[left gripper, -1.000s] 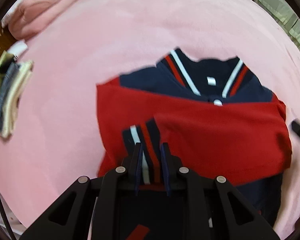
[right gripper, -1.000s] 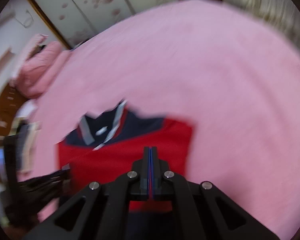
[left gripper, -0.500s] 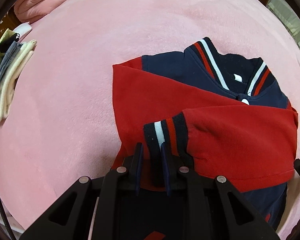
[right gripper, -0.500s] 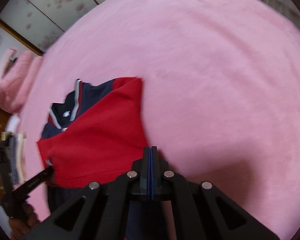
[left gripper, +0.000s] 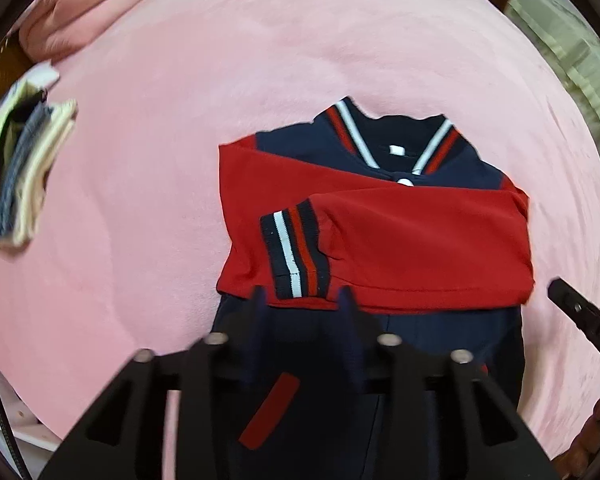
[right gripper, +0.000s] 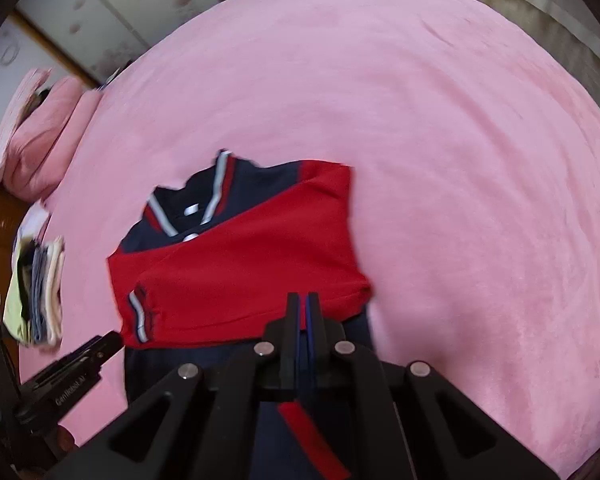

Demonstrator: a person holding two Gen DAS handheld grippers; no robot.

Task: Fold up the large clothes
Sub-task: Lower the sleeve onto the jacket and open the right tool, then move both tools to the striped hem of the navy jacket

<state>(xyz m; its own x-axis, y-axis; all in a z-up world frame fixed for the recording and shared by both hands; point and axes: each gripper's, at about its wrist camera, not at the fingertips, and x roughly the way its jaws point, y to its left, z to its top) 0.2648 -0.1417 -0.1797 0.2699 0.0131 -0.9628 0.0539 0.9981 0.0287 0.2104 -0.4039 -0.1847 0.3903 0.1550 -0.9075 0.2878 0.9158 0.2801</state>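
Both grippers point steeply down over the near half of the jacket. The left gripper has its jaws opening, nothing pinched between them, its tips just short of the striped cuff lying on the crossed red sleeves. The right gripper is closed flat, empty, above the sleeve's lower edge. The jacket lies near the middle of the pink bed, a stack of folded clothes by its left edge
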